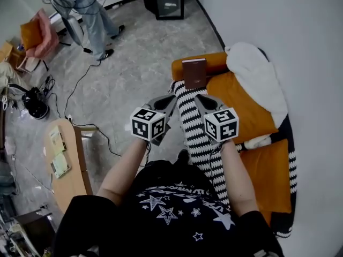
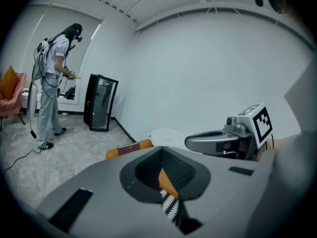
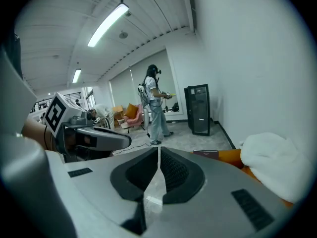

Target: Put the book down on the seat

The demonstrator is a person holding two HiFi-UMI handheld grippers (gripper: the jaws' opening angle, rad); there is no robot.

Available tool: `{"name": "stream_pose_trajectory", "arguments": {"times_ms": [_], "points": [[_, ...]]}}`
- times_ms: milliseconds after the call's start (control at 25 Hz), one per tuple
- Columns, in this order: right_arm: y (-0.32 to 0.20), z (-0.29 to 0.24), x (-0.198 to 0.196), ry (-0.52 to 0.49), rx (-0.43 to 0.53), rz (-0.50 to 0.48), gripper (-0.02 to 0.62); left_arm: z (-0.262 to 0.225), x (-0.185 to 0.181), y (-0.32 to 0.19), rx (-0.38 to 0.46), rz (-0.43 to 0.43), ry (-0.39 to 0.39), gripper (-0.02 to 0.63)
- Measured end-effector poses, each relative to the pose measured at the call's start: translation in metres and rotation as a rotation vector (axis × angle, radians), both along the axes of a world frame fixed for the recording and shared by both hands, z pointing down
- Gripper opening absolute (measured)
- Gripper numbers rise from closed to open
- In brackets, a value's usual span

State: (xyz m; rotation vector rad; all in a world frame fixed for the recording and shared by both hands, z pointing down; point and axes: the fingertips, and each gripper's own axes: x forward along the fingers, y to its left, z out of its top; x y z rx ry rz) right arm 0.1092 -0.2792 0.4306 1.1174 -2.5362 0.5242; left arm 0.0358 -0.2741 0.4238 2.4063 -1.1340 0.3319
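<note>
Both clenched, empty: left tongs [image 1: 170, 99], right tongs [image 1: 199, 99] | dark maroon hardcover book [image 1: 194, 73] lies flat on the far end of the orange cushioned seat [image 1: 241, 103], apart from my tongs | step: placing looks done | next: I keep clear of the book.

Head cam looks steeply down; both claw cams face fwd, sharing seat [image 1: 244, 106].

Person [image 1: 91, 15] stands near black cabinet [image 1: 169, 0]
</note>
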Motion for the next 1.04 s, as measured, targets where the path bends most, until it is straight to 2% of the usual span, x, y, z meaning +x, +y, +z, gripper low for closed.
{"name": "stream_pose_trajectory", "arguments": {"times_ms": [320, 760, 1040], "points": [[0.033, 0.001, -0.042, 0.034, -0.003, -0.030, 0.034, -0.003, -0.042, 0.039, -0.001, -0.011, 0.018, 0.006], [0.093, -0.003, -0.111, 0.053, 0.005, -0.019, 0.032, -0.006, -0.123, 0.104, -0.002, -0.025, 0.030, 0.006], [0.135, -0.011, -0.141, 0.063, -0.006, 0.003, 0.032, -0.017, -0.155, 0.142, 0.007, -0.008, 0.048, 0.006]]}}
